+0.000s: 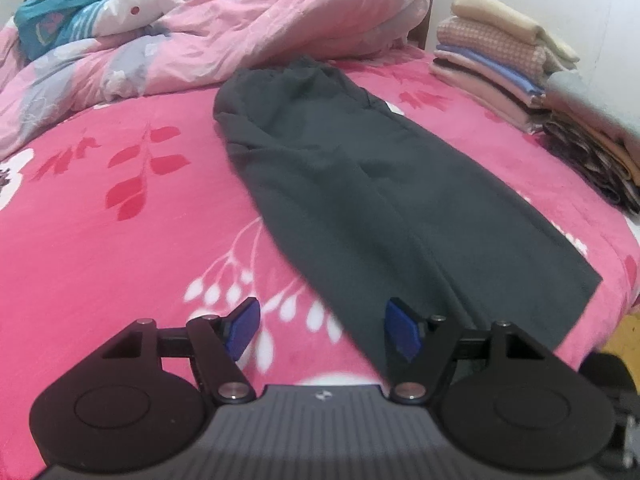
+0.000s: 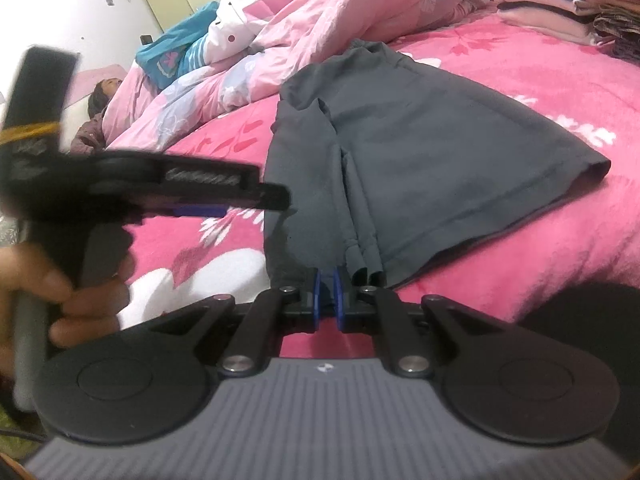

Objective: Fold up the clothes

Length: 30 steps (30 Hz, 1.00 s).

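right gripper (image 2: 328, 294): pinched on hem of grey shorts (image 2: 420, 152)
left gripper (image 1: 320, 330): wide open, empty, shorts' hem just ahead
step: probably 1st fold
next: left clamps hem

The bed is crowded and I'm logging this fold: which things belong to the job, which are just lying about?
In the job:
- dark grey trousers, laid flat
- right gripper, shut on their hem
- left gripper, open

Lying about:
- crumpled pink quilt
- stack of folded clothes
- teal garment
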Each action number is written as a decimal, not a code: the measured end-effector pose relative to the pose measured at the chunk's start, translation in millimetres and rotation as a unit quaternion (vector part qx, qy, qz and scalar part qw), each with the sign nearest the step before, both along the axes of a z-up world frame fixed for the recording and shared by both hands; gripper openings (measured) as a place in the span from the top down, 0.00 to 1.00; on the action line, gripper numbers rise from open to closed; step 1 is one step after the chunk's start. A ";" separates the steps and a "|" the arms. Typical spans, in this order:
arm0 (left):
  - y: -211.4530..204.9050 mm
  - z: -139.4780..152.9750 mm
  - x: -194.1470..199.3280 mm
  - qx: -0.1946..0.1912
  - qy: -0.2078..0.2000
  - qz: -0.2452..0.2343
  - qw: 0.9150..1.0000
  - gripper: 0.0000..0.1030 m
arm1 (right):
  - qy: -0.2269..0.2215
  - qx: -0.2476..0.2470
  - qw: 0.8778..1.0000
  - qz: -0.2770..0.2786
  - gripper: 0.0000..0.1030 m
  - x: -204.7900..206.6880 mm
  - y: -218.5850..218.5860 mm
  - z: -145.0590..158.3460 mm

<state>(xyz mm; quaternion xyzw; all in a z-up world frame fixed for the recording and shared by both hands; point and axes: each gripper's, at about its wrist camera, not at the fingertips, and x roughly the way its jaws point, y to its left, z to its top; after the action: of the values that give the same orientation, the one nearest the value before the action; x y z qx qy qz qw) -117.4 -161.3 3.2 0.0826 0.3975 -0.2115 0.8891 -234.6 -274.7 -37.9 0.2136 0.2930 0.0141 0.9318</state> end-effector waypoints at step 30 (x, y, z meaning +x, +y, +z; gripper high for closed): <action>59.4 -10.2 -32.7 -0.171 0.111 -0.040 0.978 0.31 | 0.011 0.163 0.986 0.009 0.94 2.0 -42.3 -12.7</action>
<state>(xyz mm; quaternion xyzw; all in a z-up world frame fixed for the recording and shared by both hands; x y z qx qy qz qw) -150.1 -101.9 -7.0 -0.0792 0.4478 -0.3198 0.8312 -232.6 -317.0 -50.6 0.3604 0.2988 0.0679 0.8810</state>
